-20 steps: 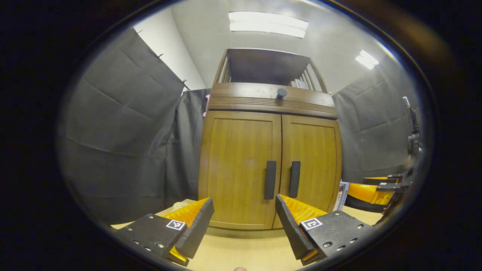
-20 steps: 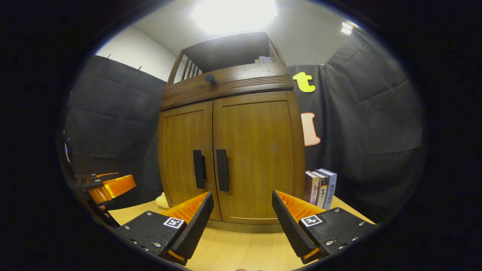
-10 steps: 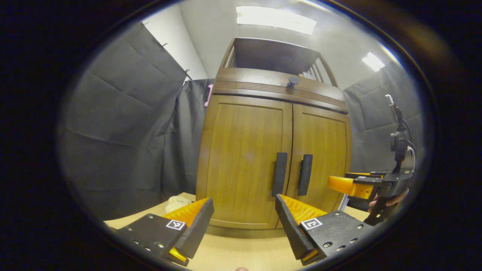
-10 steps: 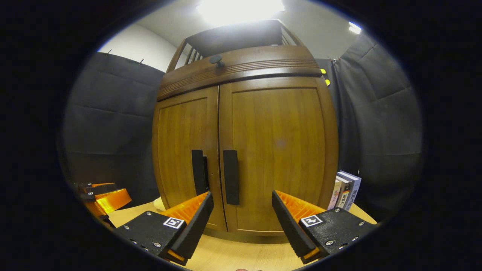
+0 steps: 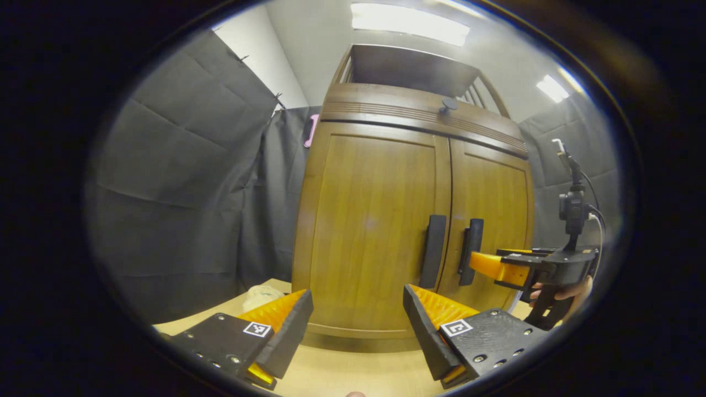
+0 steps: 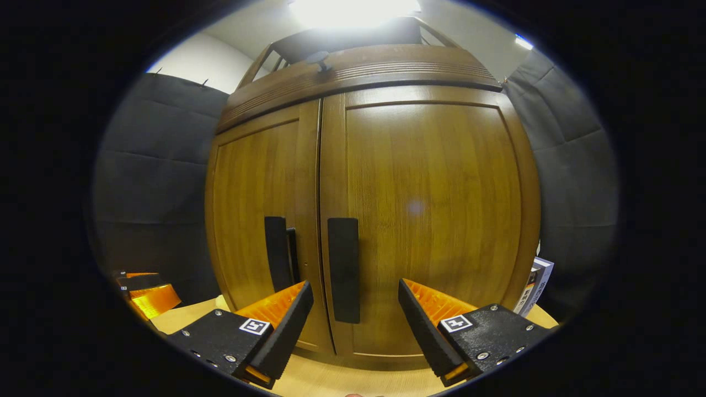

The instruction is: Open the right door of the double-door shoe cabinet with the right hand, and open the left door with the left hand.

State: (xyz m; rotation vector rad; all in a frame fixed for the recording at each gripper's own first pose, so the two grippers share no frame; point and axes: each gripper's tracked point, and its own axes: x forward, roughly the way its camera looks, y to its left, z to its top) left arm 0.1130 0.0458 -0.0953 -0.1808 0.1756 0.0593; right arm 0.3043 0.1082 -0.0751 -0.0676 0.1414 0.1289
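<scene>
Facing the brown wooden double-door shoe cabinet (image 6: 375,220), both doors closed. Your right tongs (image 6: 356,317) gape open near the right door's black bar handle (image 6: 343,269). Your left tongs (image 5: 358,325) gape open, empty.

In the right gripper view, the shoe cabinet (image 6: 419,209) hides most of the books (image 6: 534,286) to the right of the right claw (image 6: 356,309); one corner shows. The left door handle (image 6: 277,253) is partly covered by that claw's left finger. The left claw (image 6: 144,292) is cut off by the picture's edge. In the left gripper view, whether the right claw (image 5: 475,263) touches the right door handle (image 5: 469,251) cannot be told. The pale object (image 5: 258,295) left of the left claw is too small to identify.
</scene>
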